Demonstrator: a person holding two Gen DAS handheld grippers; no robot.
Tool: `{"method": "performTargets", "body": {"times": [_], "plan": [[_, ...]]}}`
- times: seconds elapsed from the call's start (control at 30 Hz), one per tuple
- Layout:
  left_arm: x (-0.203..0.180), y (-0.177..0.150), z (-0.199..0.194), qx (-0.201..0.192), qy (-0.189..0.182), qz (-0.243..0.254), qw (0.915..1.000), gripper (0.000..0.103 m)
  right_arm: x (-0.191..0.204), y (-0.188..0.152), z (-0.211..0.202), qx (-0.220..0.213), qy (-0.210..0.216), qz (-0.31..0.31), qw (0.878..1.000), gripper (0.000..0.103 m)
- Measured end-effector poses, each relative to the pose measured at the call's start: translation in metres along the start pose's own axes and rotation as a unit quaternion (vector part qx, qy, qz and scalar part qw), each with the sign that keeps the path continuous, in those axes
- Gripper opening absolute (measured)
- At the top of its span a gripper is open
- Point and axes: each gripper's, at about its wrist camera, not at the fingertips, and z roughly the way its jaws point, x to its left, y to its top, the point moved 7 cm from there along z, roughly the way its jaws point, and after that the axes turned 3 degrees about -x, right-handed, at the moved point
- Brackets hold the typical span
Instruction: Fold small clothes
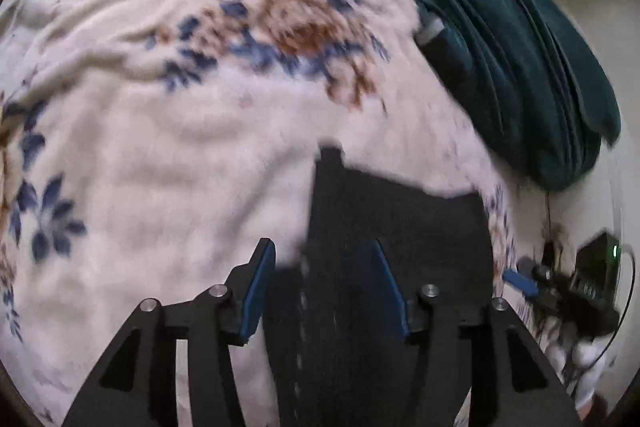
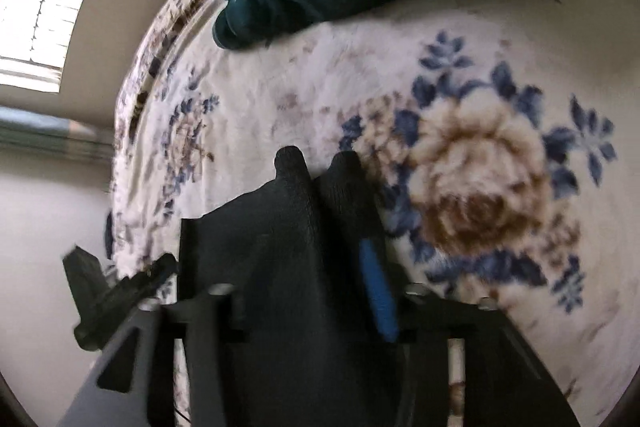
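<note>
1. The small black ribbed garment (image 1: pixel 392 227) lies on the pale fleece blanket printed with blue and brown flowers (image 1: pixel 160 147), right under and between both tools; in the right wrist view it (image 2: pixel 288 247) bunches into two rounded humps just ahead of the fingers.
2. The left gripper (image 1: pixel 324 287) stands part open. The black cloth passes between its blue-padded fingers (image 1: pixel 256 291), but a gap shows on each side, so the pads do not look pressed onto it.
3. The right gripper (image 2: pixel 304 291) is harder to read: one blue pad (image 2: pixel 378 291) lies against the cloth and the other finger is hidden behind the fabric, so I cannot tell whether it grips or stands slack.
4. The step in hand looks like taking hold of one edge of the garment with both tools before carrying it over. Do it well by closing each pair of fingers on a single edge, not on a bunched hump.
5. Pick up only the black cloth; the blanket's pile sits directly beneath the fingertips and could be pinched with it.
6. Keep both tools level with each other so the fold line stays straight.
7. The crumpled dark teal cloth (image 1: pixel 500 47) lies well ahead of the grippers; keep the fold clear of it.
</note>
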Motion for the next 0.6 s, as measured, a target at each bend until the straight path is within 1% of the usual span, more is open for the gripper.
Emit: {"method": "performTargets", "body": {"times": [0.07,0.1,0.13,0.17,0.2,0.27,0.3,0.4,0.47,0.5,0.57,0.6], "plan": [[-0.006,-0.011,0.011,0.010,0.022,0.030,0.9993,0.044,-0.002,-0.012,0.008,0.024,0.005,0.001,1.000,0.056],[-0.007,-0.014,0.015,0.004,0.041,0.053,0.9978,0.021,-0.002,-0.017,0.014,0.036,0.009,-0.002,0.999,0.056],[-0.007,-0.015,0.016,0.000,0.048,0.061,0.9970,0.013,-0.002,-0.023,0.019,0.044,0.009,-0.007,0.999,0.052],[-0.009,-0.013,0.016,-0.007,0.048,0.065,0.9967,0.012,0.001,-0.028,0.025,0.048,0.018,-0.013,0.999,0.017],[-0.008,-0.012,0.015,-0.012,0.051,0.065,0.9965,0.011,0.005,-0.031,0.026,0.038,0.023,-0.023,0.999,0.007],[-0.005,-0.011,0.015,-0.018,0.057,0.067,0.9960,0.011,0.007,-0.033,0.025,0.015,0.000,-0.041,0.999,0.007],[-0.004,-0.012,0.017,-0.017,0.062,0.071,0.9954,0.011,0.006,-0.031,0.020,-0.005,-0.013,-0.046,0.999,0.006],[-0.003,-0.011,0.036,-0.006,0.074,0.086,0.9935,0.011,-0.004,-0.029,0.009,-0.035,-0.034,-0.033,0.998,0.006],[-0.005,-0.007,0.039,-0.001,0.078,0.085,0.9933,0.011,-0.015,-0.031,0.014,-0.032,-0.061,-0.027,0.997,0.006],[-0.009,-0.005,0.036,0.005,0.078,0.094,0.9925,0.014,-0.020,-0.033,0.020,-0.025,-0.070,-0.019,0.997,0.006],[-0.017,0.001,0.024,0.002,0.072,0.102,0.9921,0.015,-0.021,-0.032,0.029,0.002,-0.074,-0.017,0.997,0.007],[-0.020,0.004,0.018,-0.001,0.066,0.107,0.9920,0.025,-0.020,-0.028,0.028,0.013,-0.065,-0.008,0.998,0.007]]}}
